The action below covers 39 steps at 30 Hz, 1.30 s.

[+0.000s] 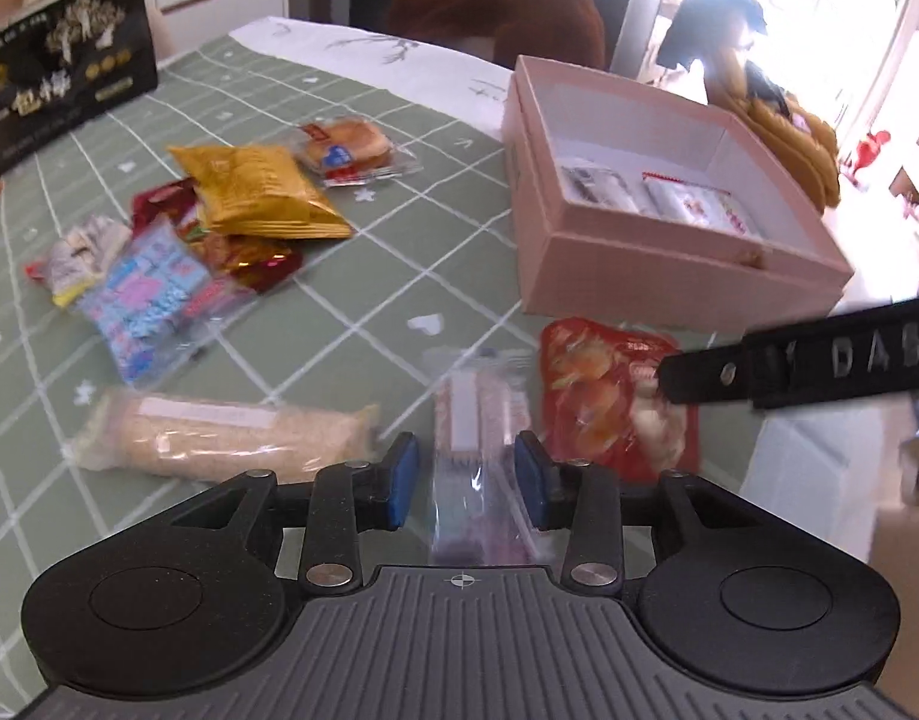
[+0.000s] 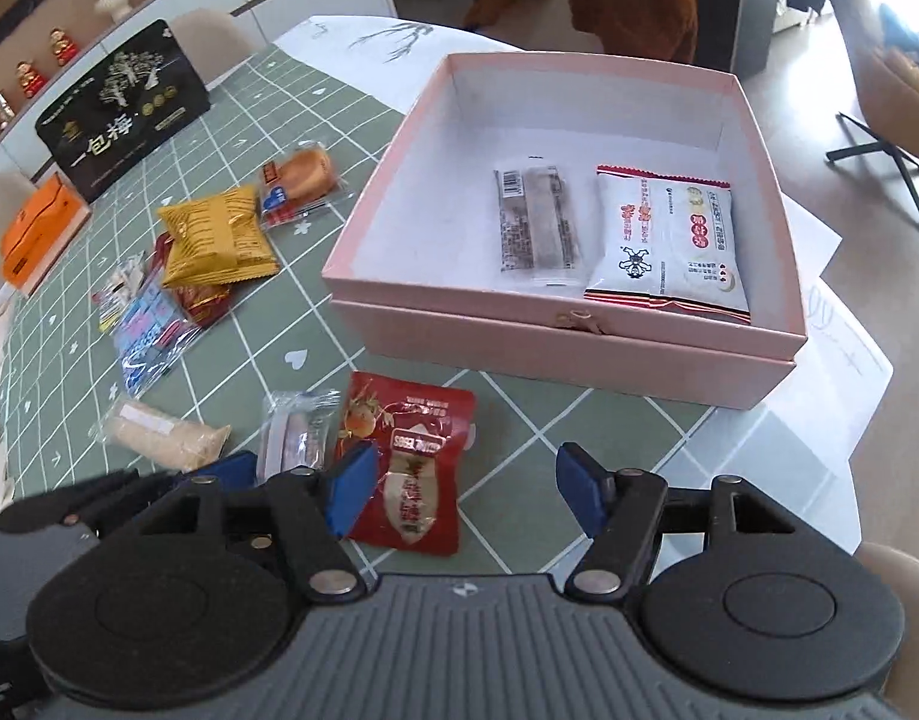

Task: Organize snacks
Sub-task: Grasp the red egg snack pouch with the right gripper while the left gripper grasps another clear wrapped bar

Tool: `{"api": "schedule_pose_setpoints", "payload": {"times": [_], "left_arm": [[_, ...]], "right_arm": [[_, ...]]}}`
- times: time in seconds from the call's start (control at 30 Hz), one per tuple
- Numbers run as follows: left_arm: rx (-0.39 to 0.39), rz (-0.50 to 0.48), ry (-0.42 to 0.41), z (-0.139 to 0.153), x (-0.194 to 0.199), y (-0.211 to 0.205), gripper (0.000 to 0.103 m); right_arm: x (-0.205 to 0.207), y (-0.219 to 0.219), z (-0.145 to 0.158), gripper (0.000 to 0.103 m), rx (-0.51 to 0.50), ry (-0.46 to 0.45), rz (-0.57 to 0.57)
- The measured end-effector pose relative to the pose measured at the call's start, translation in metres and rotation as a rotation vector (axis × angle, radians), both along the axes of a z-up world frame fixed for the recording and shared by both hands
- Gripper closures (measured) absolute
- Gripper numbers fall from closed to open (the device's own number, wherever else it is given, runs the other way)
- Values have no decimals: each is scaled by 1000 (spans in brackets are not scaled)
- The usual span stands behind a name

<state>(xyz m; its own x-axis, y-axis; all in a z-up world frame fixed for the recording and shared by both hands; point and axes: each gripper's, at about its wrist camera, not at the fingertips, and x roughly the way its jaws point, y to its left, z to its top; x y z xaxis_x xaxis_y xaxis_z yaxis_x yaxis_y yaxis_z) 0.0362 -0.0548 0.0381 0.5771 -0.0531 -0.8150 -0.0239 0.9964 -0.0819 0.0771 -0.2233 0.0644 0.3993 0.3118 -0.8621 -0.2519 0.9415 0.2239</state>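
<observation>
Table edge (image 2: 759,450) curves just past my right tongs (image 2: 465,495) on the outer side; green grid cloth (image 1: 339,276) gives open room ahead of both tongs. The pink box (image 2: 579,354) stands straight ahead of my right tongs, front wall facing me, top open, near that rim. A black bag (image 2: 123,114) and an orange carton (image 2: 39,228) stand far ahead-left by the far edge.

My left tongs (image 1: 465,480) are released: blue pads apart, a clear-wrapped pink wafer pack (image 1: 480,420) lies between them on the cloth, and I see a gap on each side. My right tongs are released too, wide apart, nothing clenched; the red pouch (image 2: 411,468) lies just by my inner pad, mostly ahead of it, not between the pads.

The red pouch is glossy with a clear window showing pale pieces. Left of my left tongs lies a long clear pack of beige rice bar (image 1: 219,438). Further ahead-left is a pile: yellow bag (image 1: 255,192) on top of a red wrapper (image 1: 249,252), a blue-pink pack (image 1: 153,294) and a small white-yellow pack (image 1: 75,258) beside it, a wrapped bun (image 1: 345,150) beyond.

Inside the box are 2 packs side by side near the front wall: a grey bar (image 2: 534,228) and a white pouch (image 2: 669,240) with red print.
</observation>
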Motion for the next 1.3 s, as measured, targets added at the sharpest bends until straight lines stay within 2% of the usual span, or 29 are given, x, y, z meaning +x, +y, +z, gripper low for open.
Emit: {"api": "schedule_pose_setpoints", "payload": {"times": [0.13,0.3,0.37,0.5,0.67,0.97,1.1,1.3], "left_arm": [[18,24,6,2,-13,19,66],[20,47,19,4,-28,38,66],[19,51,24,5,-33,43,66],[15,47,31,6,-39,48,66],[2,41,30,5,-44,50,65],[11,-7,31,5,-44,38,65],[5,-47,31,4,-40,29,65],[-49,-85,20,4,-40,25,65]], "right_arm": [[2,3,-4,37,18,17,-9],[7,29,-19,37,-1,47,-16],[8,39,-27,33,-27,62,-16],[2,58,-30,28,-108,1,27],[-8,69,-32,30,-193,-54,95],[-55,37,-31,30,-158,-61,242],[-73,19,-33,28,-170,-99,312],[-76,-17,-35,22,-157,-131,216]]}}
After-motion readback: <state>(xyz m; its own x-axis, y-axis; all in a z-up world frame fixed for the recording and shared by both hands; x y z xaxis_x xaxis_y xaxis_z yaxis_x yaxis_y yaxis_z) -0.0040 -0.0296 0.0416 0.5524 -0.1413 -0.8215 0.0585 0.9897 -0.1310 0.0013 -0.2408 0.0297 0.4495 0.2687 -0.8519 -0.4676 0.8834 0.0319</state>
